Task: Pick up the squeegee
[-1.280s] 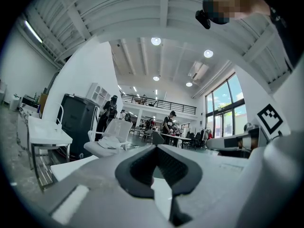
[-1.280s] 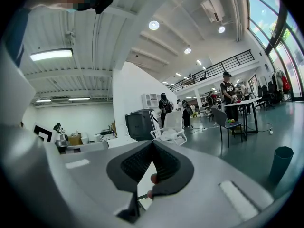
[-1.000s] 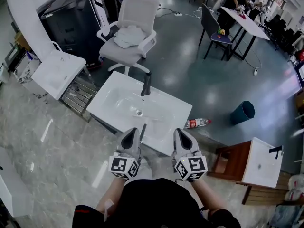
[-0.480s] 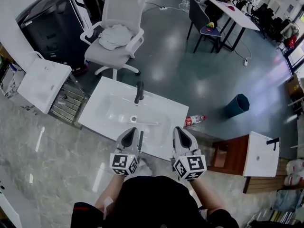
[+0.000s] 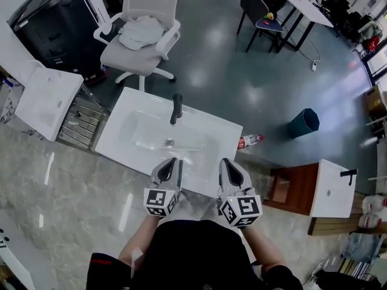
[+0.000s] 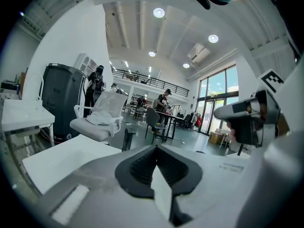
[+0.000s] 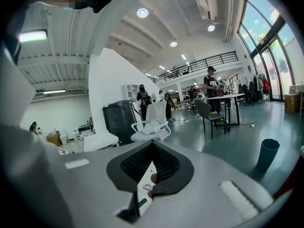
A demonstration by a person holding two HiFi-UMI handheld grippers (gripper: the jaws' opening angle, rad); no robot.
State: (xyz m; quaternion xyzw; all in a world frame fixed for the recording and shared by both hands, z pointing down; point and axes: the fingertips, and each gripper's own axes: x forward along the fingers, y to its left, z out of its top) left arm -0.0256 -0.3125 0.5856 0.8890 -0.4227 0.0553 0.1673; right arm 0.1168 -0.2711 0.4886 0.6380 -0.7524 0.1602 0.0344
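A slim dark squeegee handle (image 5: 179, 173) lies on the near rim of the white sink (image 5: 121, 141), close against the right side of my left gripper (image 5: 171, 161). That gripper hovers over the rim with its jaws shut and nothing in them; in the left gripper view (image 6: 156, 148) the black faucet (image 6: 127, 139) stands just ahead. My right gripper (image 5: 225, 161) is level with it, a hand's width to the right of the handle, and is also shut and empty (image 7: 152, 144). The squeegee's blade end I cannot make out.
A black faucet (image 5: 175, 109) and a drain (image 5: 170, 142) sit in the sink. Behind it are a white office chair (image 5: 145, 17) and a black cabinet (image 5: 51, 17). A second basin (image 5: 45, 95) stands left. A bottle (image 5: 249, 141), a teal bin (image 5: 302, 122) and a wooden stand (image 5: 290, 201) lie to the right.
Both grippers have sunk and come forward over the sink's near rim. The left one now lies alongside the dark handle. Both stayed shut.
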